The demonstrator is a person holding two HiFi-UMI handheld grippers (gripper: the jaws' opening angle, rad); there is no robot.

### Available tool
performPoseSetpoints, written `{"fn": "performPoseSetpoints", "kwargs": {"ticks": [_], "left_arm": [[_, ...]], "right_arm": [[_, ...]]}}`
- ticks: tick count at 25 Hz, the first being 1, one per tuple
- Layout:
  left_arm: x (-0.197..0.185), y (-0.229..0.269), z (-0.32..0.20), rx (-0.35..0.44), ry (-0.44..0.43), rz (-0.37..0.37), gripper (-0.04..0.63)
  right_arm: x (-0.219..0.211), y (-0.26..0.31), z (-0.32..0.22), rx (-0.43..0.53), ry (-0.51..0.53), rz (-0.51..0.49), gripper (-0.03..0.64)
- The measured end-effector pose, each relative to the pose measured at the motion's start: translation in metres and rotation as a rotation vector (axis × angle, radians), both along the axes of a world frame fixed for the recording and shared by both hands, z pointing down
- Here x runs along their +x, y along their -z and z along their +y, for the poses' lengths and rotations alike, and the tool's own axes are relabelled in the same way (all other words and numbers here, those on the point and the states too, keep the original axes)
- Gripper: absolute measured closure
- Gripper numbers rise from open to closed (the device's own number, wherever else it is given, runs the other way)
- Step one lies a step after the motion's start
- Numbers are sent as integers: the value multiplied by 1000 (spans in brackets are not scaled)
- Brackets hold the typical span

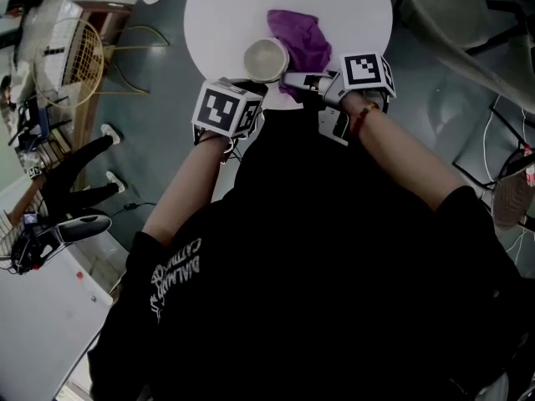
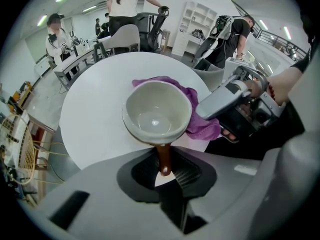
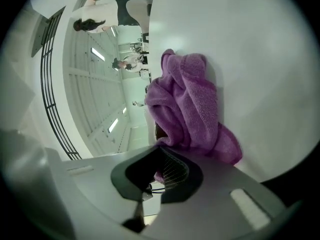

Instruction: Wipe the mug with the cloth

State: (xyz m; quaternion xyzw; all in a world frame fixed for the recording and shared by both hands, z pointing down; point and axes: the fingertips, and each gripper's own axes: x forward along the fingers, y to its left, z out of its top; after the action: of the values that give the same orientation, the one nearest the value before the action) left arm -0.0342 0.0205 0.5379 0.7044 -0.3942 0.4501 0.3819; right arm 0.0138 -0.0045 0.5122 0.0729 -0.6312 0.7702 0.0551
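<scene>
The left gripper point(image 2: 164, 173) pinches the brown handle point(image 2: 163, 156) of a pale mug point(image 2: 157, 111), apparently to steady it at the near edge of a round white table point(image 2: 92, 119). The right gripper point(image 3: 159, 176) is clamped on a purple cloth point(image 3: 192, 109) bunched against the mug's side, likely for rubbing

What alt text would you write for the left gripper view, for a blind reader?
The left gripper pinches the brown handle of an empty cream ceramic mug. Behind it, a crumpled purple terry cloth rests on the round white table, the right gripper at its edge.
</scene>
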Motion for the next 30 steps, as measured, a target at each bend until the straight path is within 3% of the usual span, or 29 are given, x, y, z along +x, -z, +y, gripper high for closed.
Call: {"fn": "performPoseSetpoints", "kwargs": {"ticks": [7,11,17,25,30], "left_arm": [[-3,-2,-1,-10,-43,8,535],[-2,-3,-5,-19,-143,4,540],[-6,-3,-8,-43,-239,10,535],[-26,-4,-13,-77,-507,-42,540],[-62,-3,-27,-80,-669,-43,539]], "right_arm": [[9,-1,-20,22,-74,11,609],[19,-2,-55,-8,-203,9,609],[11,-8,-72,-18,-223,23,609],[-8,-15,-92,-11,-234,86,609],[-43,-16,-104,-11,-221,125,609]]}}
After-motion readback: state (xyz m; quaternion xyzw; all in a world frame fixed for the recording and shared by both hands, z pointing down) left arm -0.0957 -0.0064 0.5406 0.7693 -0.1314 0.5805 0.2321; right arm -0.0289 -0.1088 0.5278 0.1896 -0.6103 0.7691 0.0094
